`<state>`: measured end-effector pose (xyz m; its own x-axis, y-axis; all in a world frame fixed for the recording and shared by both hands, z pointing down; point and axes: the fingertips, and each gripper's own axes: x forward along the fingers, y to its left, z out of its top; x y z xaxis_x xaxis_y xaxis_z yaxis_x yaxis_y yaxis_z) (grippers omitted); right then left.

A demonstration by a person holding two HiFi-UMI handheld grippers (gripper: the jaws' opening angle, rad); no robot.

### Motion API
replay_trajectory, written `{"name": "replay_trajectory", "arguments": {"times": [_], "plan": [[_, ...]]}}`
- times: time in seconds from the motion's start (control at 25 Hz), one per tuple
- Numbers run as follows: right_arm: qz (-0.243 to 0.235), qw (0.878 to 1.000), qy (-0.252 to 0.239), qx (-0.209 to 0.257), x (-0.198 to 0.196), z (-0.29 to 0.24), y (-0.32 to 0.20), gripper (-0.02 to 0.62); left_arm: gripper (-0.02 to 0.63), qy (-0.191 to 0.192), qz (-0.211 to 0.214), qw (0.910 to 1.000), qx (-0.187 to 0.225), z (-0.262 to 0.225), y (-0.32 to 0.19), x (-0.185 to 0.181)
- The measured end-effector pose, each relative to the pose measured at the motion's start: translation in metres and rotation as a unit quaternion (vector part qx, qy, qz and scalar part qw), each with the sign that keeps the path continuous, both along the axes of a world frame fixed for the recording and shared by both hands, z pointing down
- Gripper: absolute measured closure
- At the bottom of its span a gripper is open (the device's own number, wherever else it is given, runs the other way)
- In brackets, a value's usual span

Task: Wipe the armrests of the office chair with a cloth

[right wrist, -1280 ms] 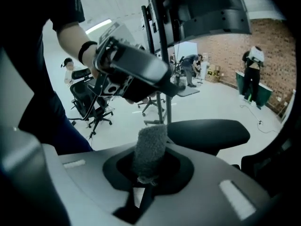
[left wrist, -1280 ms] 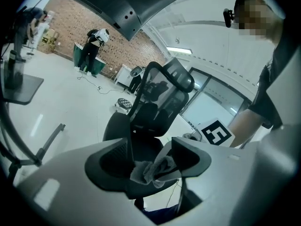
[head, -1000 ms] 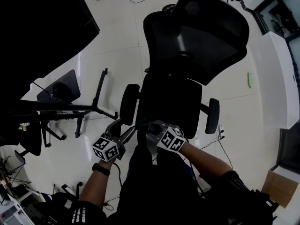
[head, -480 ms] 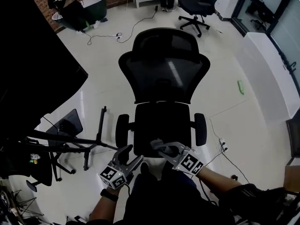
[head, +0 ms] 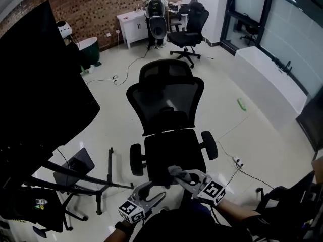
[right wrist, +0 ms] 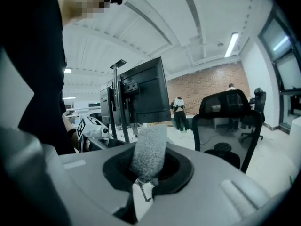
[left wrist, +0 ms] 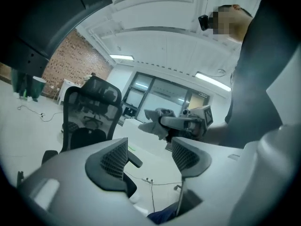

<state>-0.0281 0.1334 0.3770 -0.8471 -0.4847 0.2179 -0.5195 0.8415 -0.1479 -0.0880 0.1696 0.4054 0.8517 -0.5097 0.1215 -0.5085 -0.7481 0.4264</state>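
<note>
Now right claw (right wrist: 148, 175) clenched on grey cloth (right wrist: 150, 147), left claw (left wrist: 149, 157) released, empty, both near the office chair (head: 169, 110).

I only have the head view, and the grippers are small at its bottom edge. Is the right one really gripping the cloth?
Observer: Yes. The right gripper view shows the right gripper with its jaws shut on the grey cloth, which stands up between them.
Operator: And the left one?
Observer: The left gripper view shows the left gripper with its jaws apart and nothing between them.
Operator: Is the cloth on an armrest?
Observer: No. In the right gripper view the office chair stands beyond the cloth, apart from it.
</note>
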Motion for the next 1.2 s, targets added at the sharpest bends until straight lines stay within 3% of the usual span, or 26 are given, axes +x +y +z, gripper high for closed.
{"name": "replay_trajectory", "arguments": {"times": [0.16, 0.52, 0.88, 1.2], "plan": [[0.047, 0.998, -0.031, -0.014, -0.016, -0.016, 0.049, 0.558, 0.291, 0.006, 0.026, 0.9996, 0.009, 0.002, 0.046, -0.024], [0.102, 0.994, -0.025, -0.013, -0.024, -0.024, 0.122, 0.558, 0.292, 0.018, 0.066, 0.9971, 0.032, -0.023, 0.097, -0.041], [0.121, 0.992, -0.017, 0.016, 0.012, -0.054, 0.144, 0.560, 0.293, 0.030, 0.063, 0.9963, 0.050, -0.058, 0.109, -0.023], [0.110, 0.993, -0.025, 0.023, 0.047, -0.050, 0.159, 0.560, 0.293, 0.037, 0.043, 0.9964, 0.063, -0.054, 0.115, 0.006]]}}
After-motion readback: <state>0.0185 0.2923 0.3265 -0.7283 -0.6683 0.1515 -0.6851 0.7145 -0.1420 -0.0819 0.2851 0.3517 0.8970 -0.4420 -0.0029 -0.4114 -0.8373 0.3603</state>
